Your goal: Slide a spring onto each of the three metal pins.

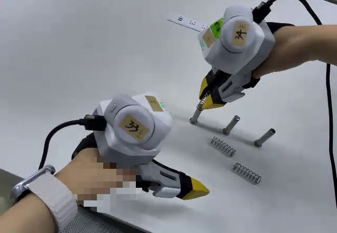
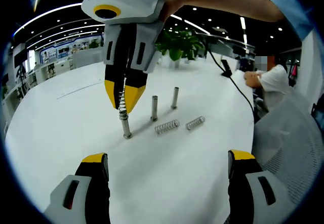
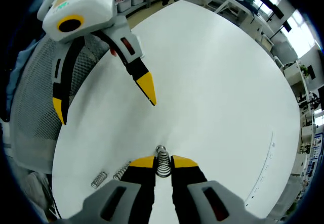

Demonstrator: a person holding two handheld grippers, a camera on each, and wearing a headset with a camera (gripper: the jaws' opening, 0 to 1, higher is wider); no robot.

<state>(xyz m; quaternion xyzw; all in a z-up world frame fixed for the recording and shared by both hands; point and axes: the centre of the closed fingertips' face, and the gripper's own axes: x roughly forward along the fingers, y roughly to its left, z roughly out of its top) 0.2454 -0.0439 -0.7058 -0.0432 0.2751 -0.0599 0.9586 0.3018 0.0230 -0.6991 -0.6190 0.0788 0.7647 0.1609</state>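
The white table (image 1: pixel 79 49) is carrying three standing metal pins (image 1: pixel 230 124), two loose springs (image 1: pixel 222 147) lying at their six o'clock, and a power strip (image 1: pixel 187 21) at twelve o'clock.

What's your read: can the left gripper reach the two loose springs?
Probably yes. The left gripper is open, and bare table lies between it and both springs. The right gripper works aside at a pin, holding a third spring.

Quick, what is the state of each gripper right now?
Left gripper: open, holding nothing.
Right gripper: closed on a spring, whose lower end is at the top of a pin.
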